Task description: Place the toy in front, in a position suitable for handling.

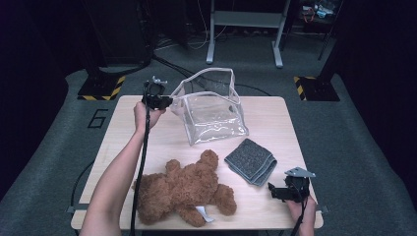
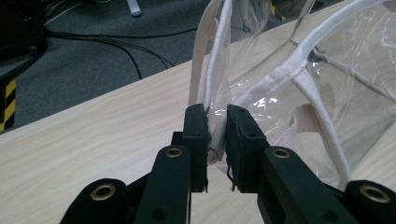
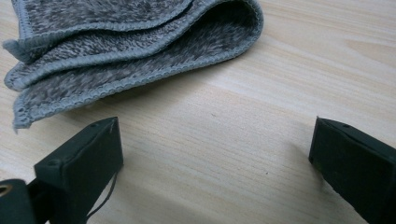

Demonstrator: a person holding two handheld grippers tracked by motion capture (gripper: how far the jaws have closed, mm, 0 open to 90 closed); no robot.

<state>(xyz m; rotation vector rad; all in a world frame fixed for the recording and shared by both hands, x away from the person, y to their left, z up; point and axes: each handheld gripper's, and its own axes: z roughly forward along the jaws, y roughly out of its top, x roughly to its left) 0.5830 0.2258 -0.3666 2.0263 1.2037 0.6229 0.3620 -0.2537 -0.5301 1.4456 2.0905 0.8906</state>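
Observation:
A clear plastic bag [image 1: 212, 114] with white trim stands open at the back middle of the table. My left gripper [image 1: 167, 102] is shut on the bag's left rim; in the left gripper view the clear bag [image 2: 336, 79] has its white edge pinched by that gripper [image 2: 217, 140]. A brown teddy bear [image 1: 184, 189] lies at the front of the table. A folded grey cloth [image 1: 251, 160] lies to its right. My right gripper [image 1: 272, 189] rests near the front right corner, open, just short of the grey cloth [image 3: 116, 51], nothing between the right gripper [image 3: 215, 158] jaws.
The light wooden table [image 1: 275, 123] has bare room at its left side and back right. Cables [image 1: 182, 66] run over the dark floor behind it, near a grey metal stand [image 1: 246, 29].

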